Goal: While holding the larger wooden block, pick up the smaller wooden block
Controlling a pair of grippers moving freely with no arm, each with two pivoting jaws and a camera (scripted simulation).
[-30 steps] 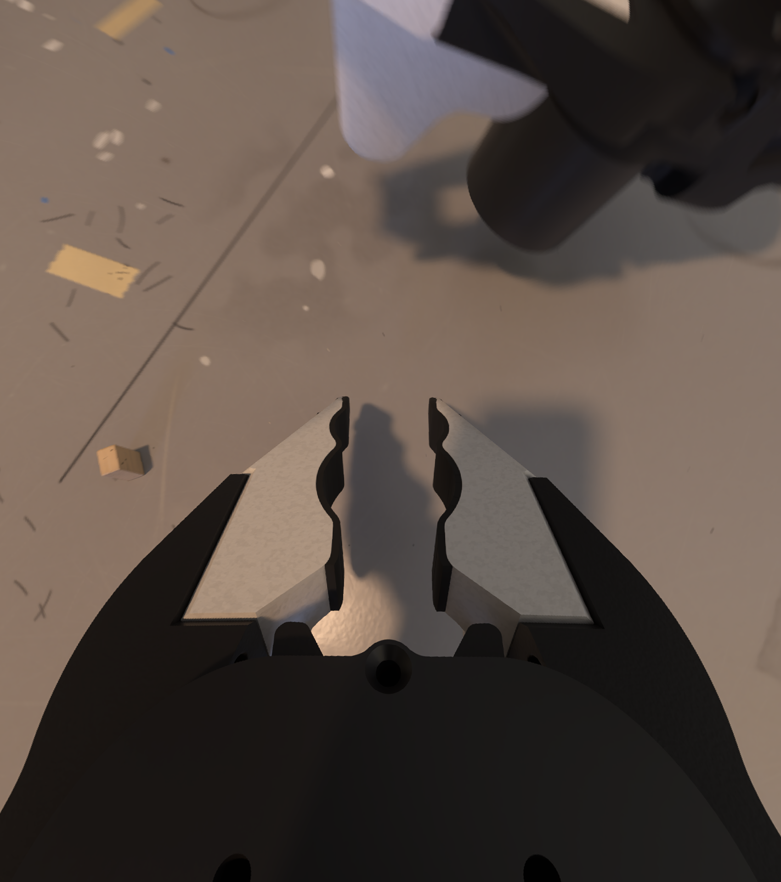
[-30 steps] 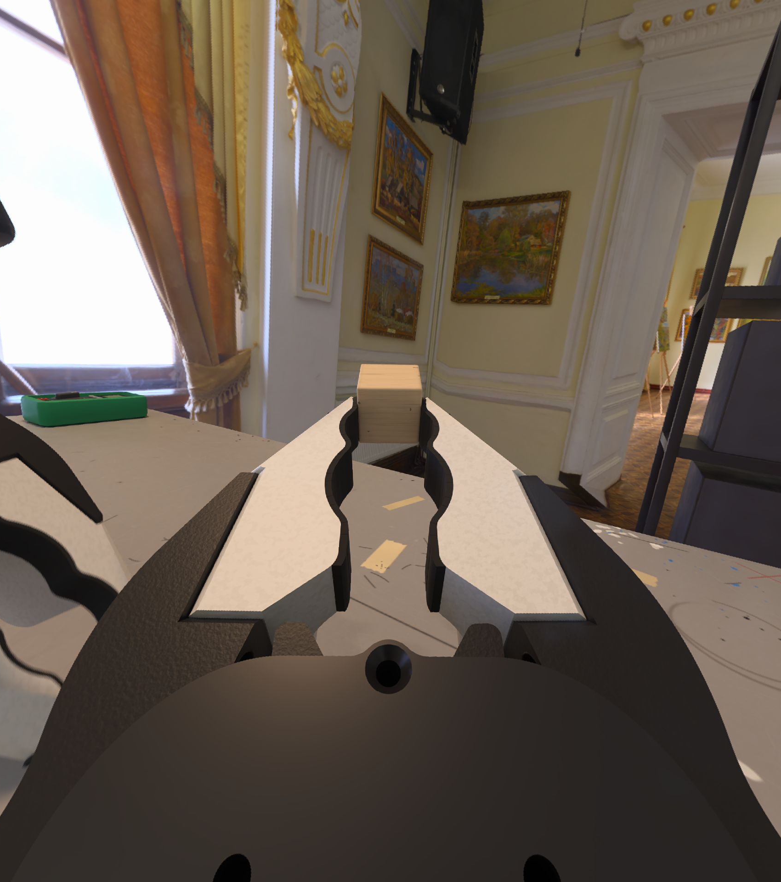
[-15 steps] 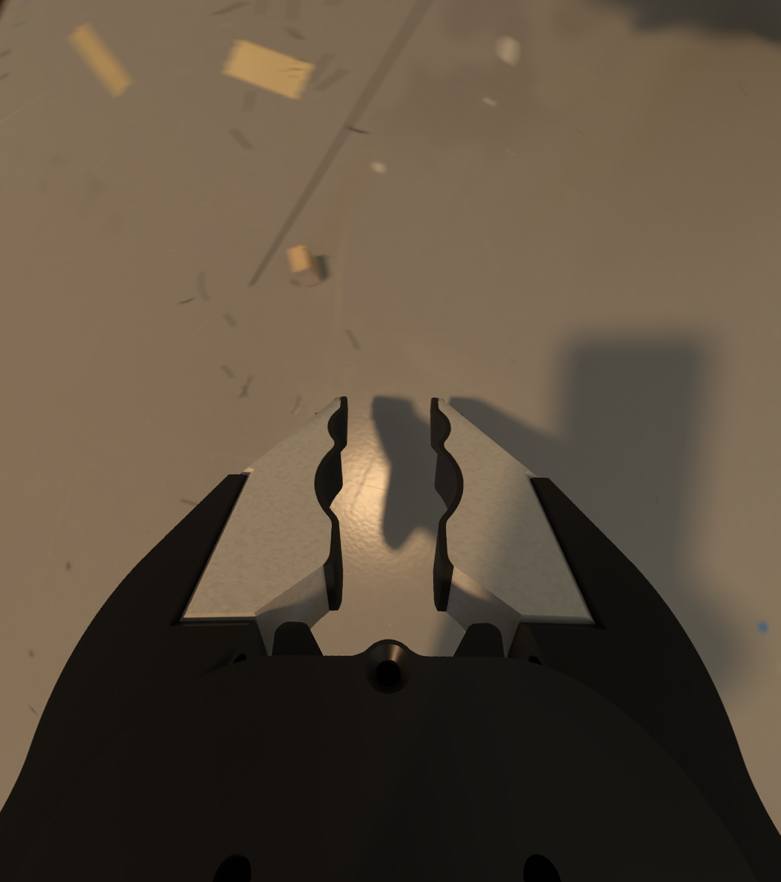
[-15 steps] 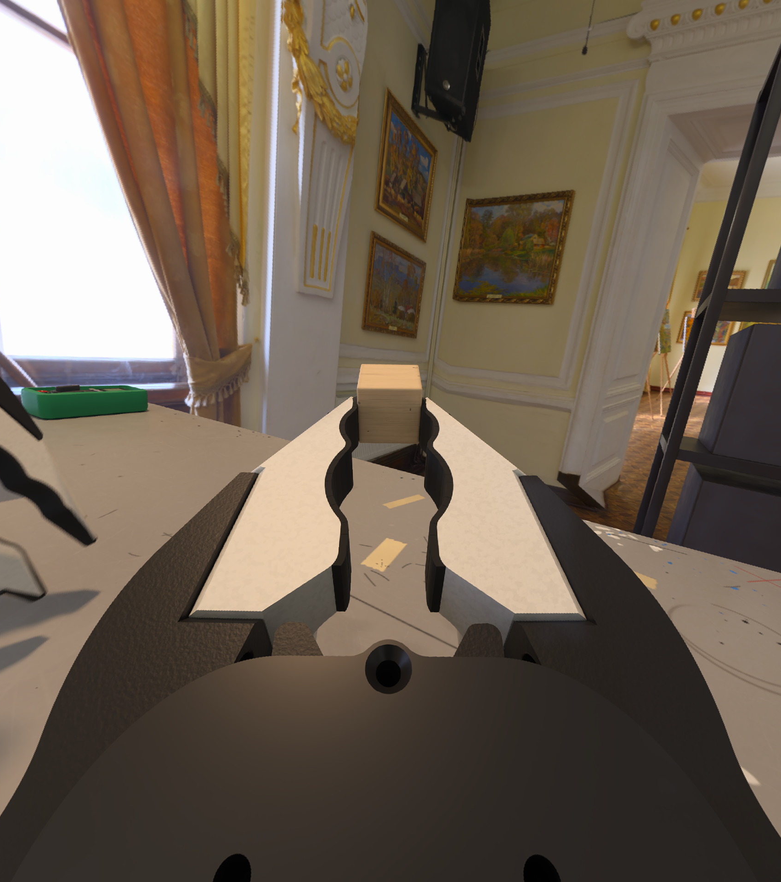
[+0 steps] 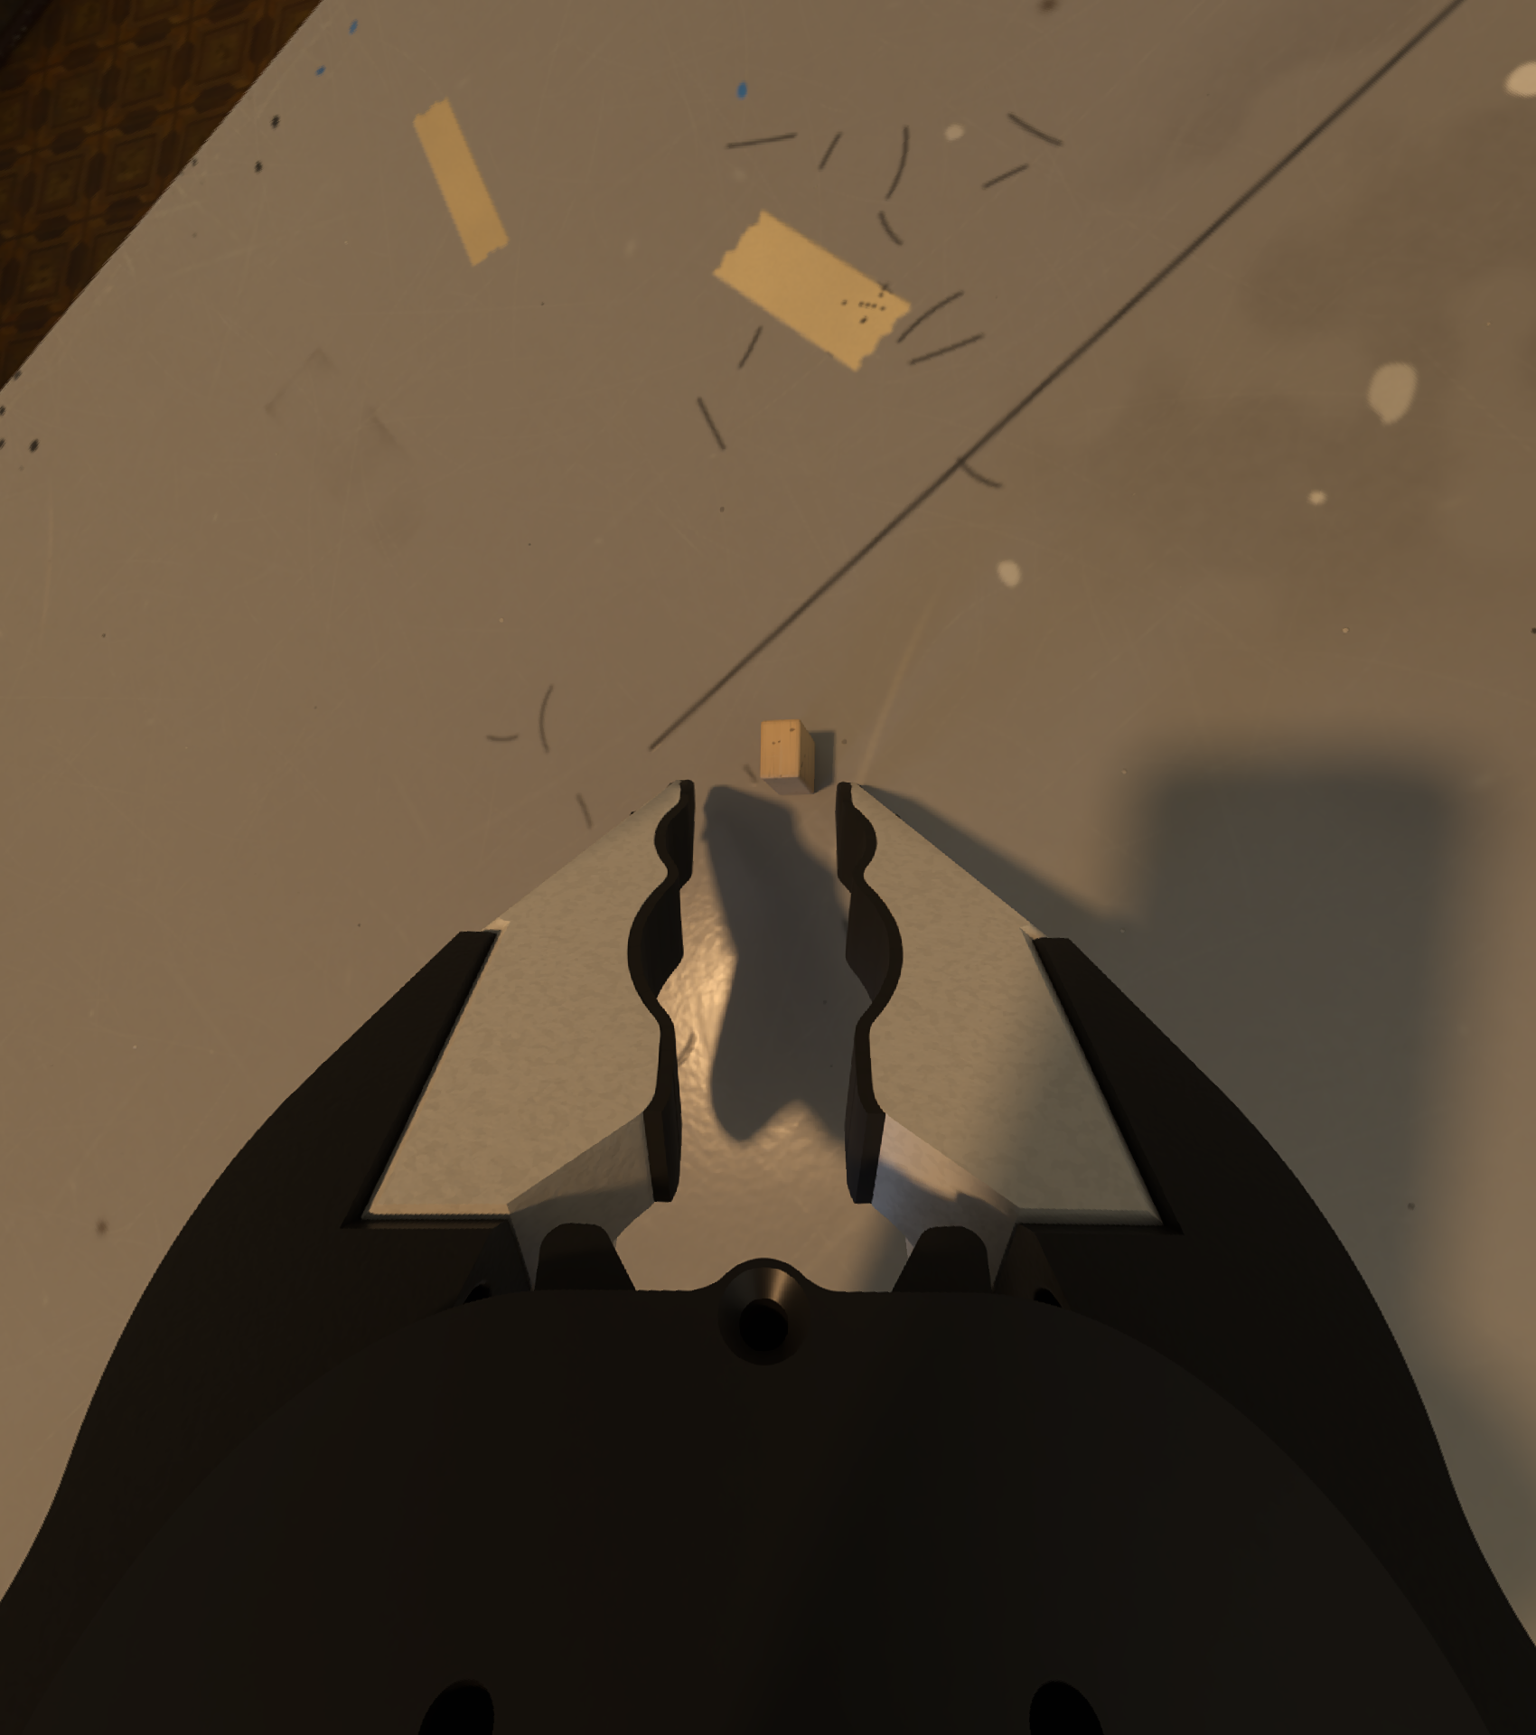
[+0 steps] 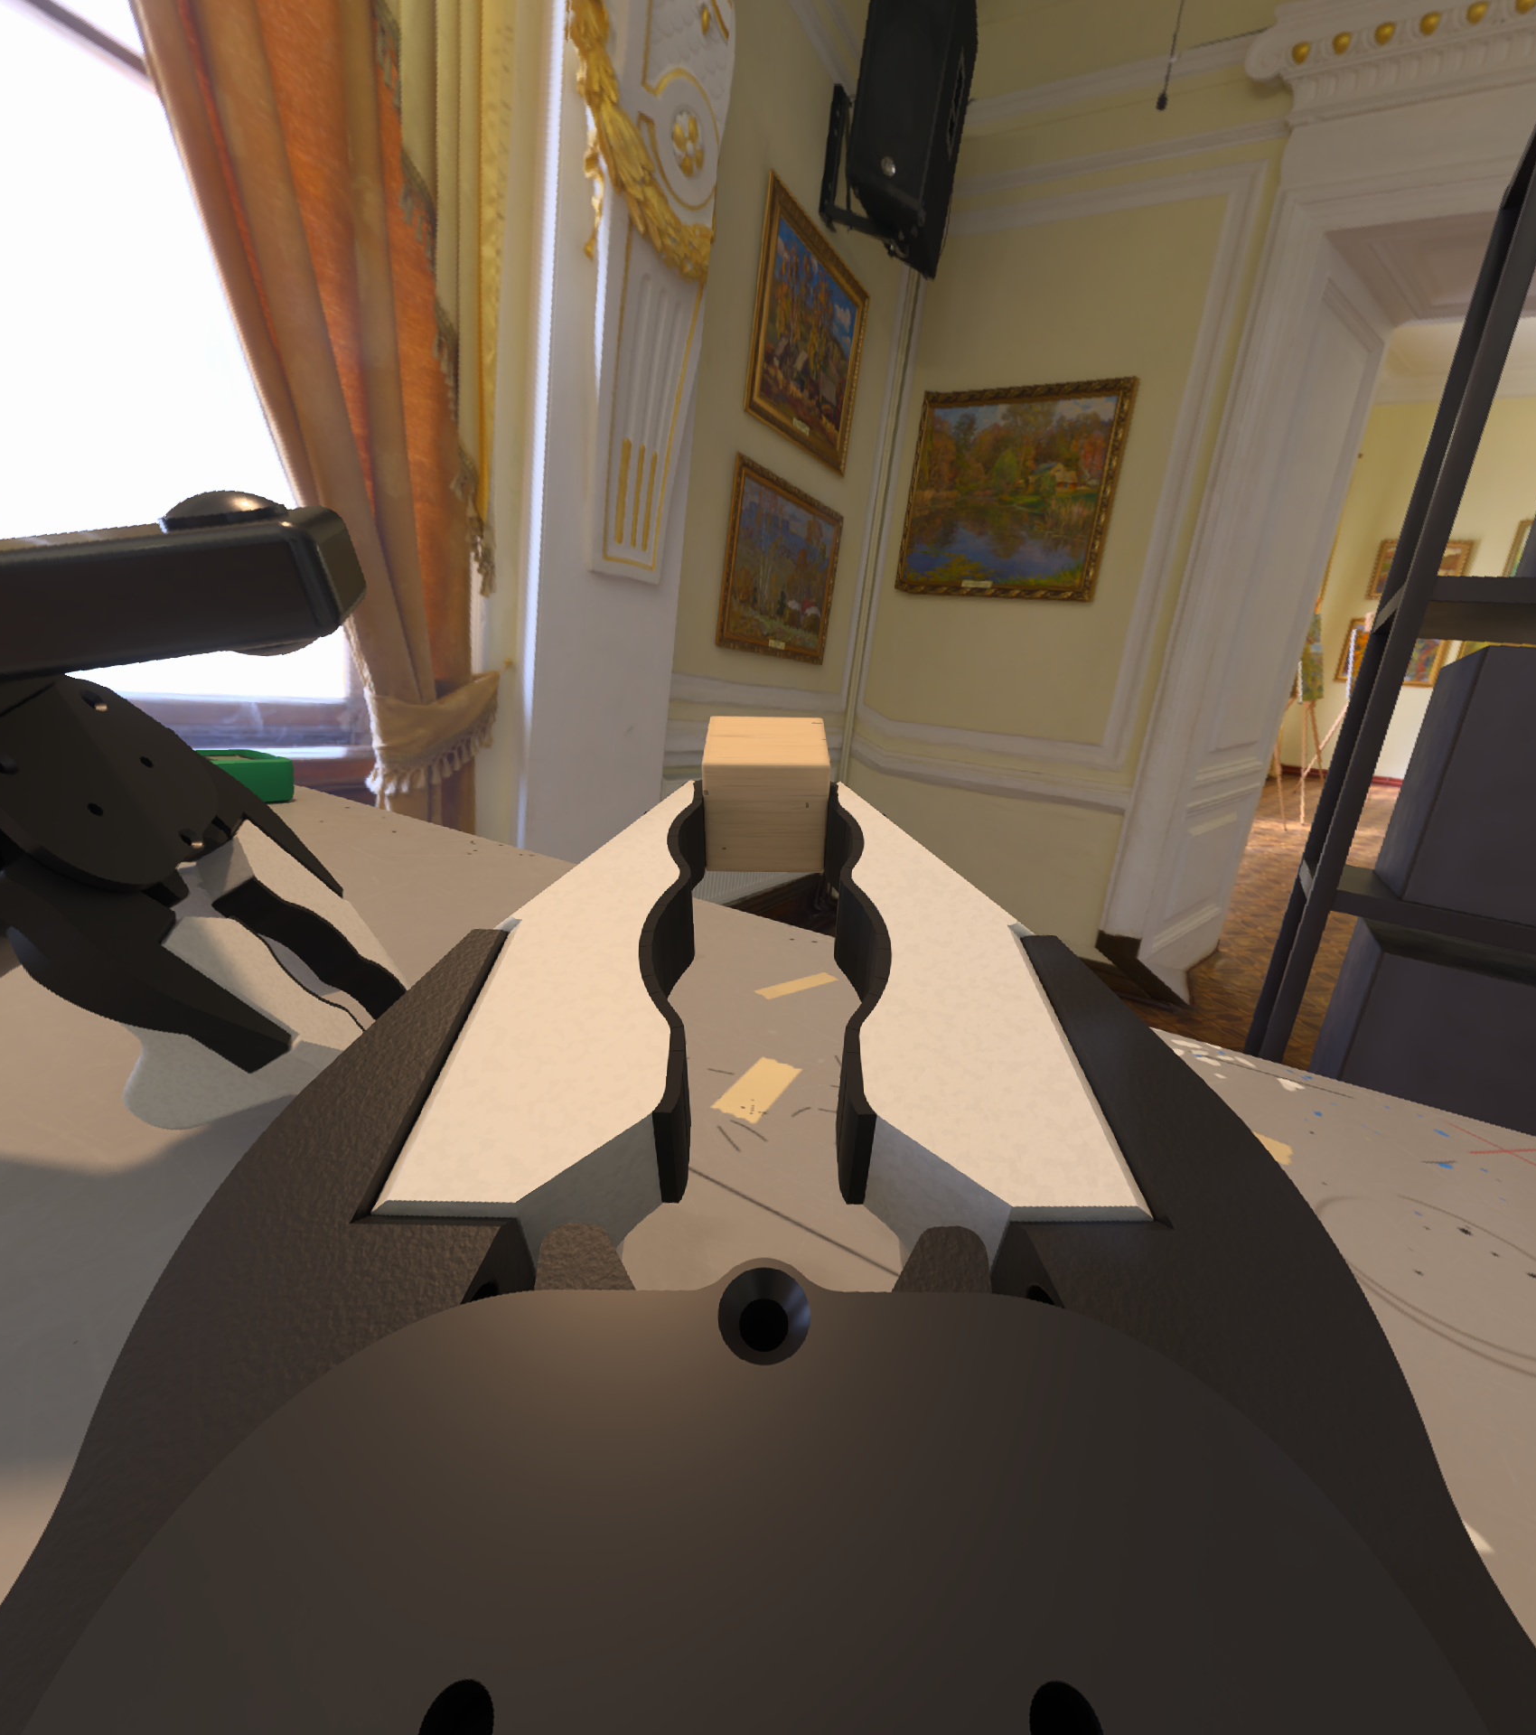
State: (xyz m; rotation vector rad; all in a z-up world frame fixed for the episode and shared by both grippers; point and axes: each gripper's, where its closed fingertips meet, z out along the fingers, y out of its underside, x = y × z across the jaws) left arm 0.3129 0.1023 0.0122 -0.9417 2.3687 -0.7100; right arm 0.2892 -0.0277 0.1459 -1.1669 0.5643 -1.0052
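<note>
The smaller wooden block [image 5: 786,749] lies on the grey table [image 5: 276,751], just beyond my left gripper's tips and between their lines. My left gripper [image 5: 764,796] is open and empty, pointing down at the table above the block. My right gripper [image 6: 764,798] is shut on the larger wooden block [image 6: 764,793], held at its tips above the table. The left gripper also shows in the right wrist view [image 6: 314,1005] at the left, angled down toward the table.
Two tan tape strips [image 5: 809,289] [image 5: 460,182] and a dark line lie on the table beyond the small block. The table's edge [image 5: 88,310] runs diagonally at the upper left. A green tray [image 6: 257,772] sits far left; a dark shelf frame [image 6: 1449,563] stands at the right.
My left gripper has swung toward the small block, which went from the left of its view to just ahead of the tips. My right gripper has kept still with the larger block.
</note>
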